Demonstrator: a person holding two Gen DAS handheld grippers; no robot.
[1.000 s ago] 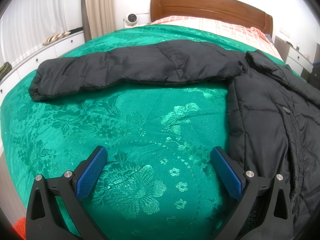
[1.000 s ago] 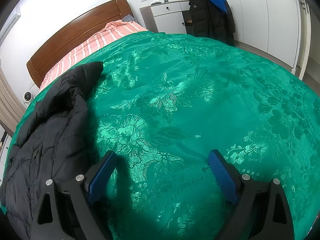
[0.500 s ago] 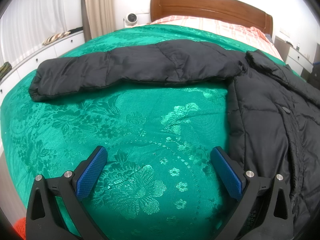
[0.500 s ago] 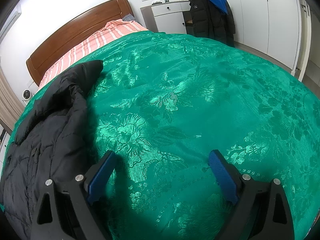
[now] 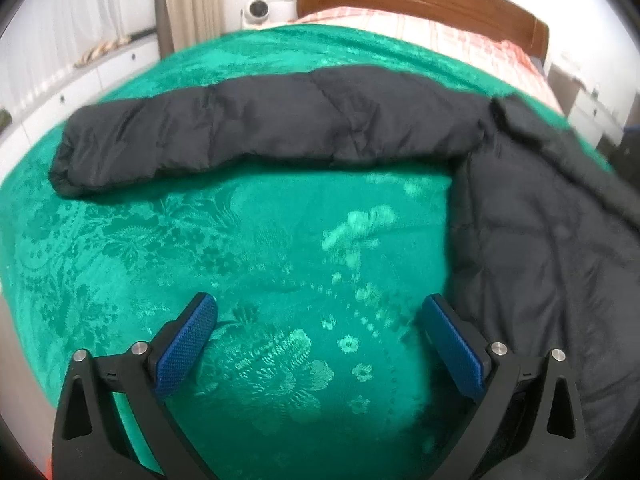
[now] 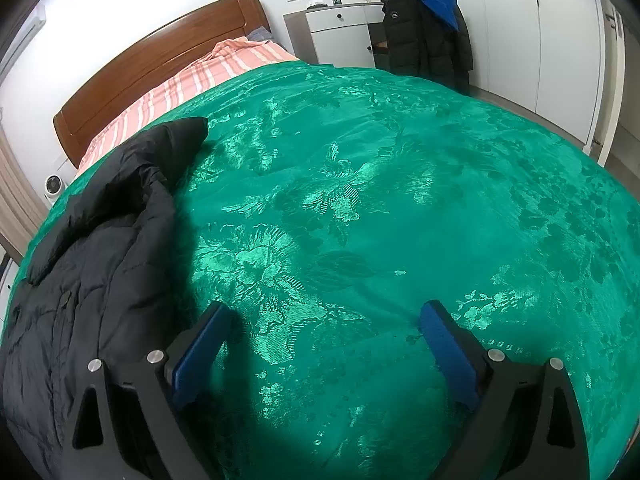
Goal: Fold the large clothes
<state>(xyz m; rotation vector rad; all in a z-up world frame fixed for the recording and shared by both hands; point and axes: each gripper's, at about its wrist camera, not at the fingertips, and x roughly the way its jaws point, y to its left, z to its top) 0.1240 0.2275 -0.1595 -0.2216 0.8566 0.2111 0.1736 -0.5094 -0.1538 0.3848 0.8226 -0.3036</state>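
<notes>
A black puffer jacket [image 5: 540, 240] lies on a green patterned bedspread [image 5: 260, 248]. Its sleeve [image 5: 260, 124] stretches straight out to the left across the bed. My left gripper [image 5: 320, 336] is open and empty above the bedspread, its right finger close to the jacket's side edge. In the right wrist view the jacket's body [image 6: 92, 272] lies at the left, with its collar [image 6: 176, 140] toward the headboard. My right gripper [image 6: 324, 340] is open and empty above bare bedspread, its left finger near the jacket's edge.
A wooden headboard [image 6: 152, 64] and striped pink bedding [image 6: 208, 76] are at the far end. A white nightstand [image 6: 340, 32] and a dark coat with a blue hood [image 6: 428, 32] stand by white wardrobes [image 6: 520, 28]. A small white fan [image 5: 258, 10] and a curtain [image 5: 192, 0] are at the left.
The left wrist view has shifted a little and is blurred, so the left gripper is moving slightly. The right gripper has drifted slightly. Both stay open and the jacket lies unchanged.
</notes>
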